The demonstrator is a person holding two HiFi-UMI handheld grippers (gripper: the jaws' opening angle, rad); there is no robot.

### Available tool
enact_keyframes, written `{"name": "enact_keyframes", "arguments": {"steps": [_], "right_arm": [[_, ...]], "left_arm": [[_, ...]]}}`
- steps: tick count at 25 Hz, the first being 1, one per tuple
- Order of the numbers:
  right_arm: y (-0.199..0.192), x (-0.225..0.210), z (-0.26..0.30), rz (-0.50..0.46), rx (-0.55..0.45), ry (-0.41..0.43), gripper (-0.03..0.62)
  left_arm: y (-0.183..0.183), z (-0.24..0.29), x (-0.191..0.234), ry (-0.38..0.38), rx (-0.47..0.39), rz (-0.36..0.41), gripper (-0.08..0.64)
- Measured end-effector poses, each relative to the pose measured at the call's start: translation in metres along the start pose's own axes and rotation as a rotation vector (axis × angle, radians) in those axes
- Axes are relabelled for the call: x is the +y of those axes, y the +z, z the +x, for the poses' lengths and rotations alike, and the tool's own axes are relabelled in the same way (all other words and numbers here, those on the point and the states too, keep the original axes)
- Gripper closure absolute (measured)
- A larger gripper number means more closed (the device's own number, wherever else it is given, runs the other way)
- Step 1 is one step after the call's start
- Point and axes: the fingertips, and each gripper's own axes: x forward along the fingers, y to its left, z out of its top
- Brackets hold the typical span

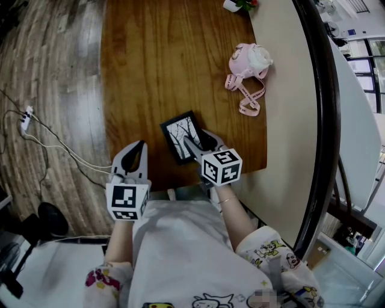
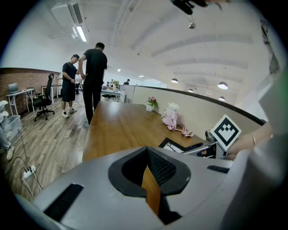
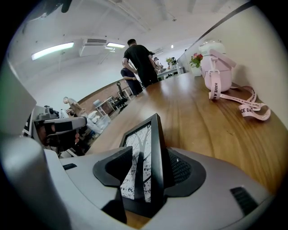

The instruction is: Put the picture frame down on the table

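A small black picture frame (image 1: 179, 133) with a black-and-white tree print is over the near part of the wooden table (image 1: 156, 66). My right gripper (image 1: 194, 142) is shut on its near edge. In the right gripper view the frame (image 3: 145, 152) stands edge-on between the jaws of my right gripper (image 3: 146, 173). Whether the frame touches the wood cannot be told. My left gripper (image 1: 139, 148) hangs at the table's near edge, left of the frame, shut on nothing (image 2: 146, 167). From the left gripper view the frame (image 2: 173, 146) and the right gripper (image 2: 202, 147) show at the right.
A pink bag (image 1: 248, 63) with a loose strap lies at the far right of the table, beside a beige partition (image 1: 289, 90). A small flower pot (image 1: 237, 5) stands at the far end. A power strip (image 1: 25, 117) and cables lie on the floor. Two people (image 2: 94, 76) stand far off.
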Motion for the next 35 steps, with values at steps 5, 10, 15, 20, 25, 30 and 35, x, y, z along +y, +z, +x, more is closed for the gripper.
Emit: {"name": "enact_keyframes", "arguments": {"steps": [5,10,15,20,25,30,35], "right_arm": [[-0.002,-0.003,0.001,-0.003,0.013,-0.009,0.390],[-0.002,-0.005,0.001,-0.003,0.031,-0.017,0.385],[-0.004,-0.006,0.001,-0.002,0.041,-0.025,0.383],[-0.005,-0.008,0.001,-0.009,0.054,-0.036,0.380],[-0.005,-0.009,0.001,-0.015,0.052,-0.046,0.377],[-0.002,-0.009,-0.001,0.011,0.031,-0.038,0.368],[0.004,-0.014,-0.004,0.088,-0.014,-0.013,0.367]], "left_arm": [[0.000,0.003,-0.001,-0.002,-0.001,0.003,0.557],[0.000,0.003,-0.001,-0.004,0.001,0.003,0.557],[0.000,0.004,0.000,-0.002,0.001,0.002,0.556],[0.000,0.004,-0.001,-0.005,0.001,0.003,0.555],[-0.001,0.005,-0.001,-0.004,0.001,-0.002,0.556],[0.000,0.003,0.002,0.000,0.002,0.004,0.556],[-0.001,0.004,0.002,0.000,0.005,0.003,0.556]]}}
